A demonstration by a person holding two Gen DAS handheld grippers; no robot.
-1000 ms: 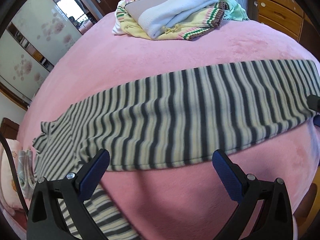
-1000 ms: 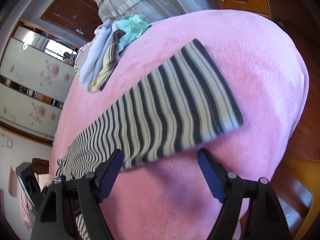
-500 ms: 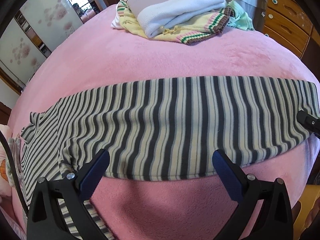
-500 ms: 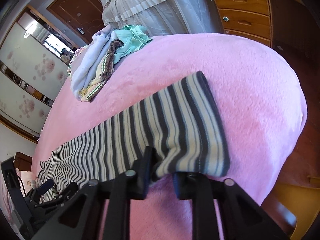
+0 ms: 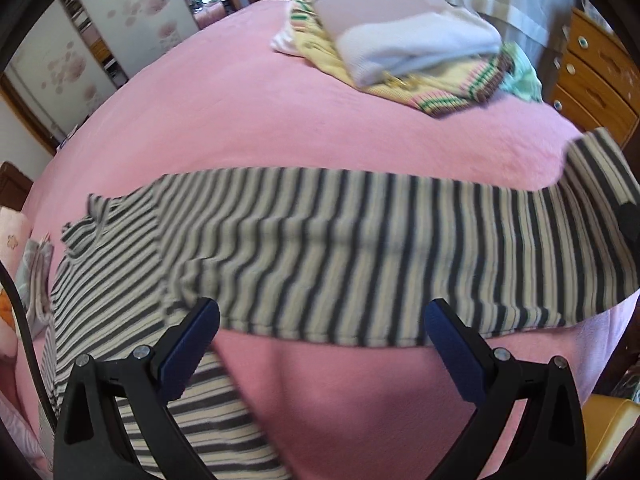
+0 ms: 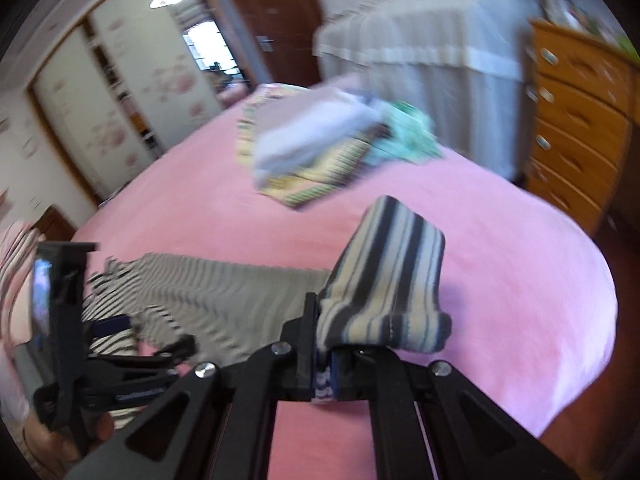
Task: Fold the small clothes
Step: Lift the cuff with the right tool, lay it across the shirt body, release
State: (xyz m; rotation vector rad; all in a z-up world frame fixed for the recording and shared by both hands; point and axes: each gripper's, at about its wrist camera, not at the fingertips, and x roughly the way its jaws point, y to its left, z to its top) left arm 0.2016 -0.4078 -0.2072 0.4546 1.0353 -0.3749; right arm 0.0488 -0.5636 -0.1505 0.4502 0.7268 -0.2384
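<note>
The striped garment (image 5: 340, 256) lies stretched across the pink blanket (image 5: 240, 120), nearer than the pile of folded clothes (image 5: 408, 56). The right gripper (image 6: 326, 364) pinches its end hem, lifted off the blanket, probably to fold it over. The left gripper (image 5: 320, 340), jaws spread, hovers at its near edge. Only the right wrist view shows the pinch.

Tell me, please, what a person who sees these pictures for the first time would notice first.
First, the long striped garment, stretched across the middle of the pink bed. The right gripper is shut on one end of it, and that end stands lifted off the cover, while the left gripper is open at the garment's near edge. At the far side of the bed lies a pile of folded clothes.
</note>
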